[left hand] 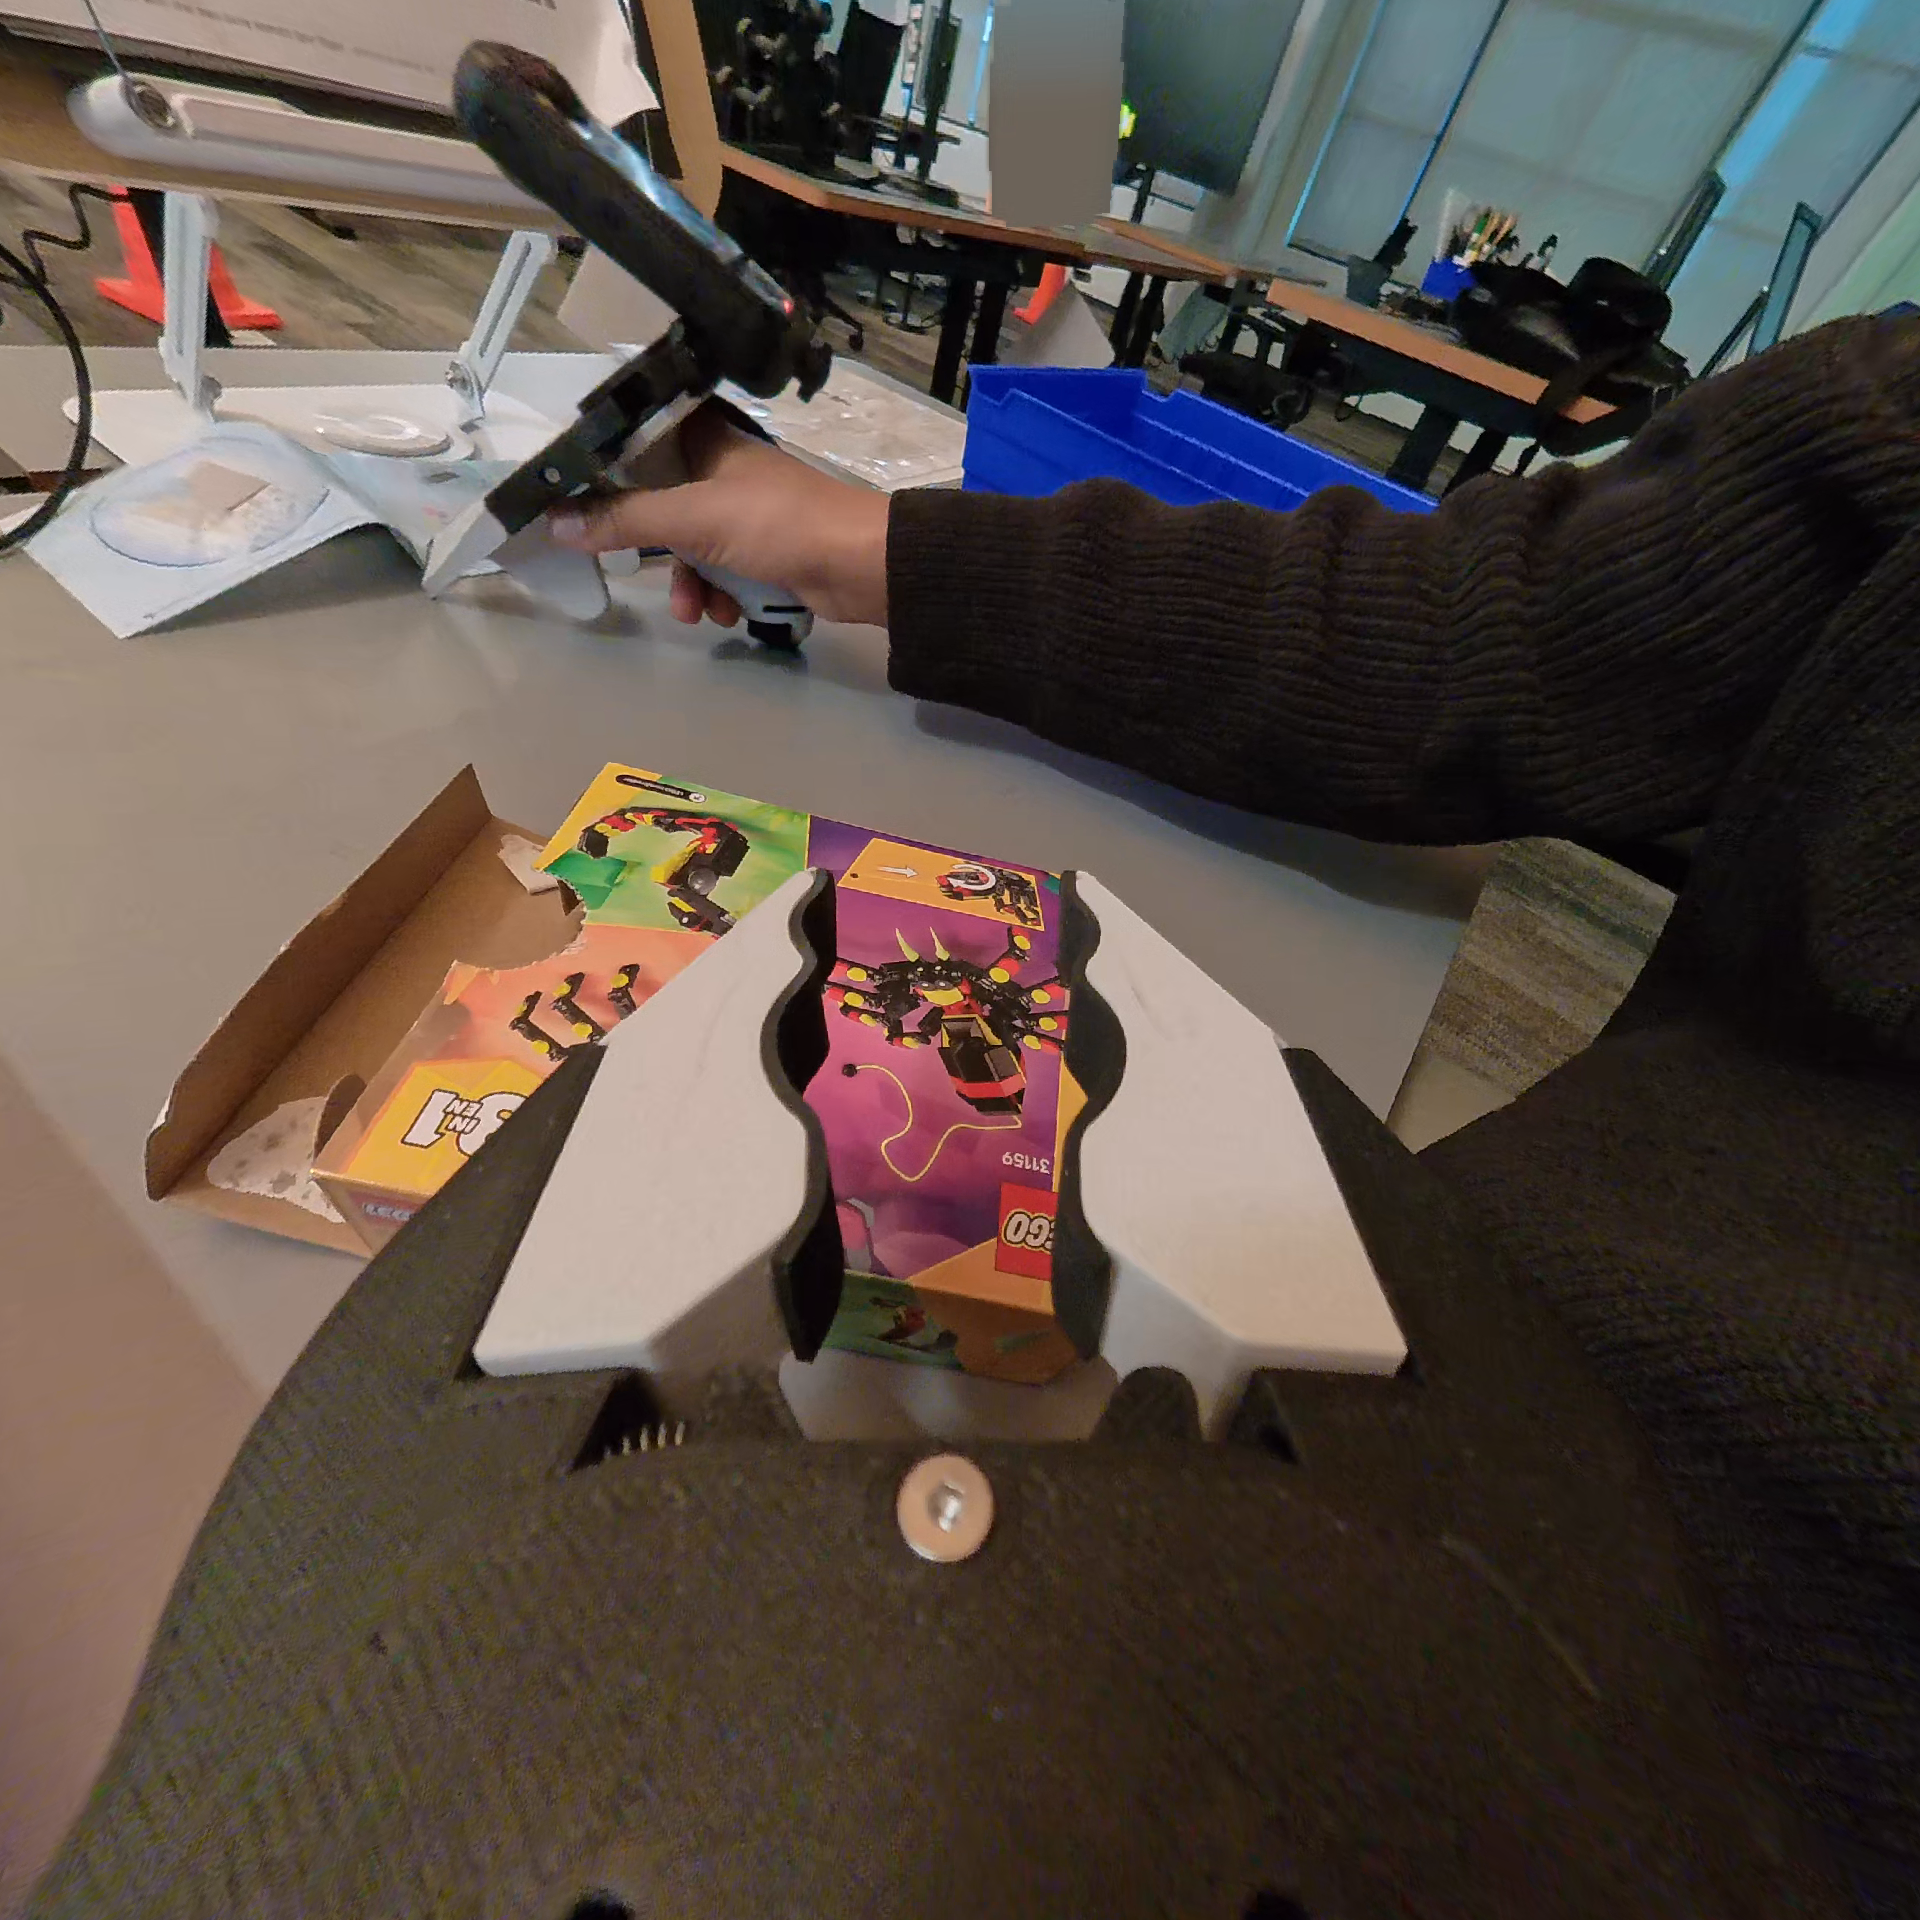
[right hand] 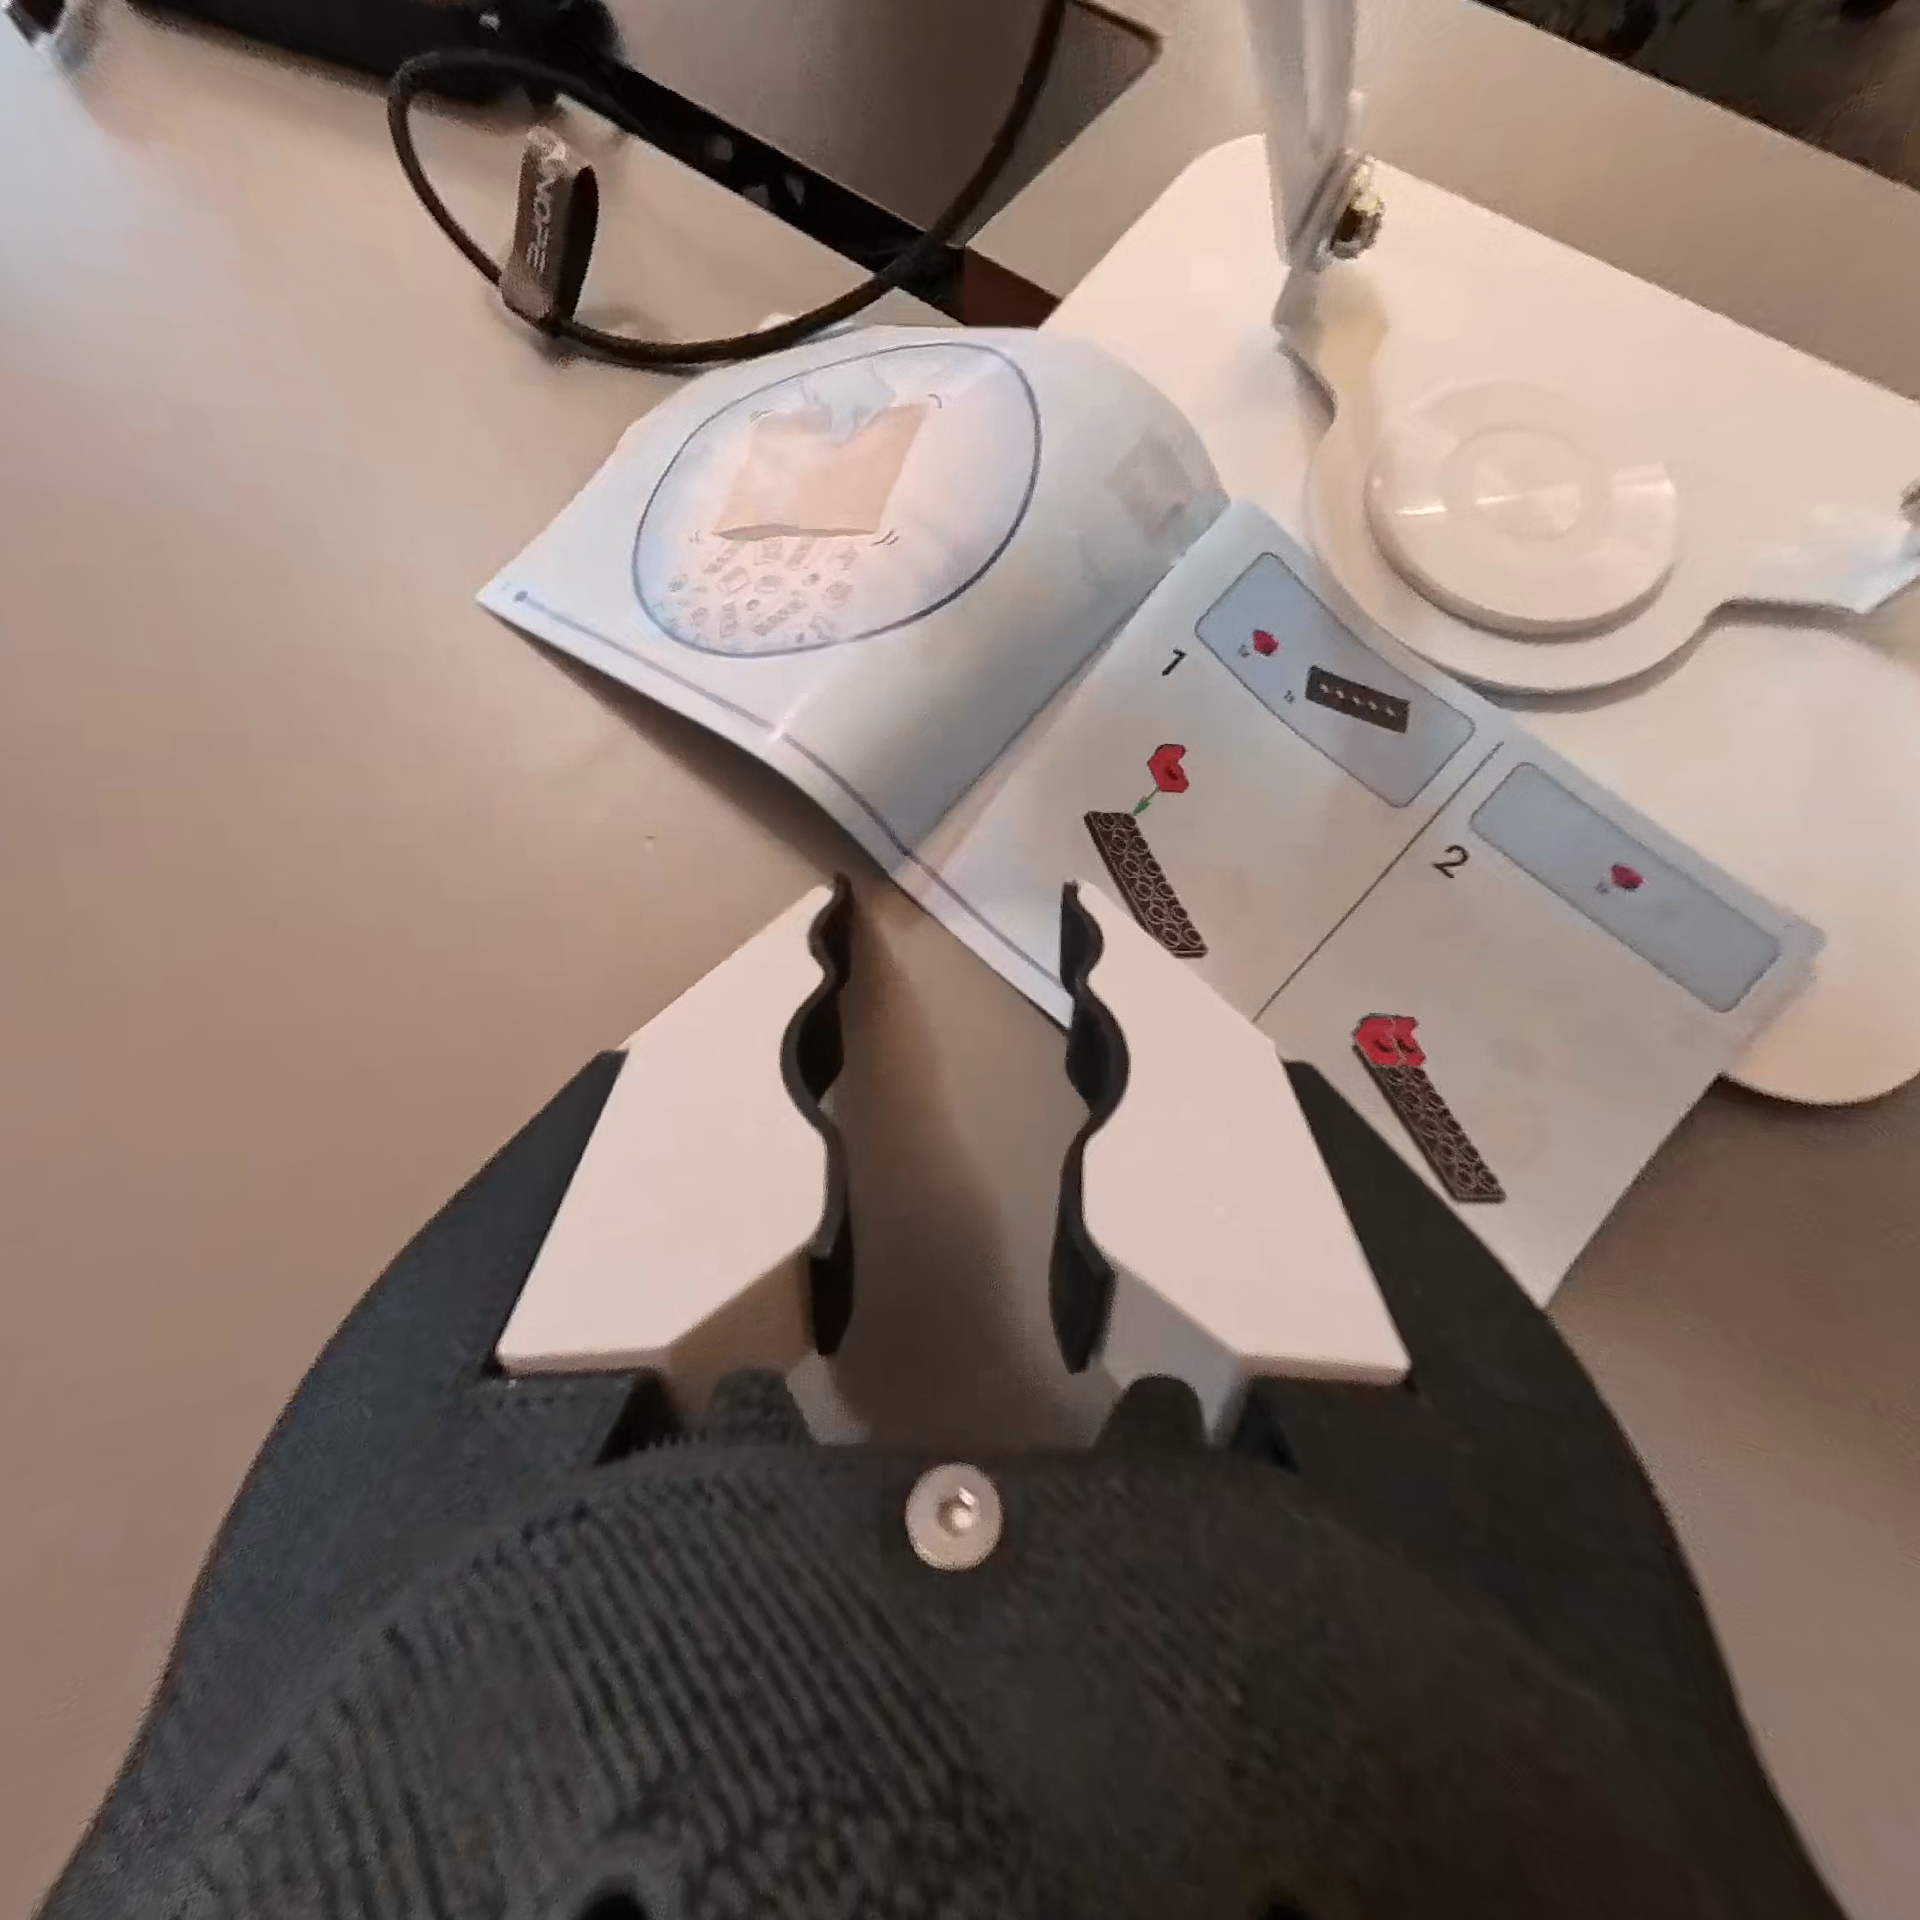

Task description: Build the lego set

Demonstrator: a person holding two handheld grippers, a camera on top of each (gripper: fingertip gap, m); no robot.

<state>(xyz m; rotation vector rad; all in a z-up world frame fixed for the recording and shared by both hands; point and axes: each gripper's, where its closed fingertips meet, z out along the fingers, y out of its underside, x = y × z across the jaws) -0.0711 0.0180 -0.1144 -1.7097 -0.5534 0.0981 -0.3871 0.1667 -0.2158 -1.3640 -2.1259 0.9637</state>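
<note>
Fingers: left gripper (left hand: 940, 1101) apart, empty, poised over the opened lego box (left hand: 727, 1039), which lies flat near the bench's (left hand: 312, 727) front edge, torn flap toward the left. Right gripper (right hand: 951, 1122) fingers likewise apart, empty, tips at the near edge of the instruction booklet (right hand: 1195, 831).
Booklet: open at its first build steps, far side of bench, right page overlapping the white lamp base (right hand: 1507, 499); left page curling up.
Bricks: none visible.
Handling note: likely step is flattening or repositioning the booklet; pinch one page edge lightly, avoid creasing, keep steps readable.
</note>
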